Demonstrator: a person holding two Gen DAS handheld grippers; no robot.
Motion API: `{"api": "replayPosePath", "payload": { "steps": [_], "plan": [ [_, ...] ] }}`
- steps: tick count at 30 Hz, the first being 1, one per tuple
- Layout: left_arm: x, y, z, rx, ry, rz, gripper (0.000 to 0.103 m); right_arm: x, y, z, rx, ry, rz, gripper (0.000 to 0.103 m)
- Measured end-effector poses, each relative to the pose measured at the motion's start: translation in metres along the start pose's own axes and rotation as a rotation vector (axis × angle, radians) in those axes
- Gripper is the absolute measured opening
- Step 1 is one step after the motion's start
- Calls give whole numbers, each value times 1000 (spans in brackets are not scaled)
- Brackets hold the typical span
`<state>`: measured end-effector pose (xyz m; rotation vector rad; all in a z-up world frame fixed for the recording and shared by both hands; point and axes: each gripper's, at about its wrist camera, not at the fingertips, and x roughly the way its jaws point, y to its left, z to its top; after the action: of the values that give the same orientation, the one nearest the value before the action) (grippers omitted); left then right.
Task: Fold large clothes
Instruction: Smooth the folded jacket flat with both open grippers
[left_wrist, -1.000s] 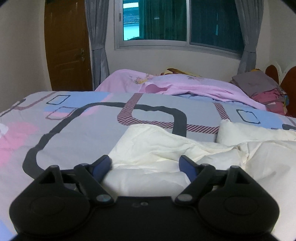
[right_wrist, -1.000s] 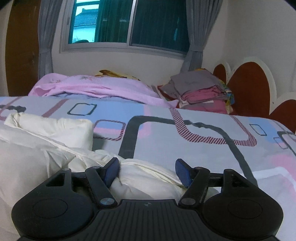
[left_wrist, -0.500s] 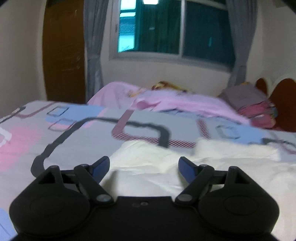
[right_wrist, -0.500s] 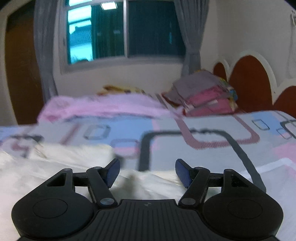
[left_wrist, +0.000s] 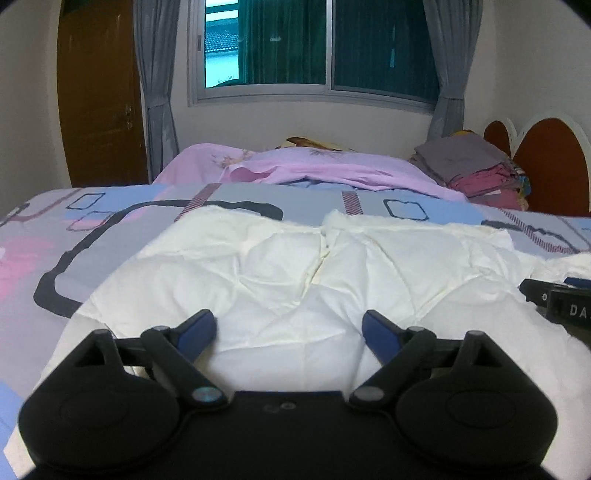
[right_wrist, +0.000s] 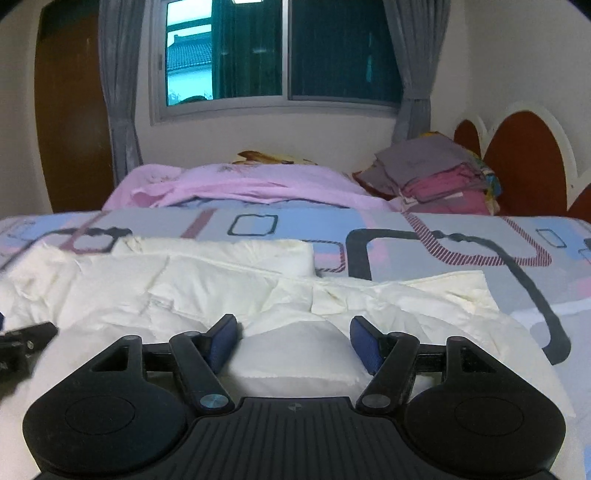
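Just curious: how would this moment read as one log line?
left gripper: open | right gripper: open | cream padded garment: spread on patterned bedsheet | nothing gripped

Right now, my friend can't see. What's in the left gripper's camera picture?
An open left gripper with blue fingertips hovers over a puffy cream garment spread on a patterned bedspread. Behind are a pink blanket, folded clothes and a window.

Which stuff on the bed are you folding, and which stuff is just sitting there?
For the job:
- white garment
- left gripper, open
- right gripper, open

Just lying about:
- pink blanket
- pile of folded clothes
- patterned bedsheet
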<state>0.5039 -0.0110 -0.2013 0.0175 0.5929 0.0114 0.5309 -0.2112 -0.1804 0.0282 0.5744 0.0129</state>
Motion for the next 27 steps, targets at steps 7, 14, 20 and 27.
{"api": "replayPosePath", "payload": {
  "steps": [7, 14, 20, 27],
  "plan": [
    [6, -3, -10, 20, -19, 22, 90, 12, 3, -15, -36, -12, -21, 66],
    [8, -3, -9, 29, 6, 19, 90, 17, 6, -16, -49, 7, -27, 66],
    [4, 1, 1, 29, 49, 7, 90, 3, -1, 0, -10, 13, 2, 66],
    [-5, 3, 11, 20, 73, 7, 90, -33, 1, 14, 24, -12, 67, 67]
  ]
}}
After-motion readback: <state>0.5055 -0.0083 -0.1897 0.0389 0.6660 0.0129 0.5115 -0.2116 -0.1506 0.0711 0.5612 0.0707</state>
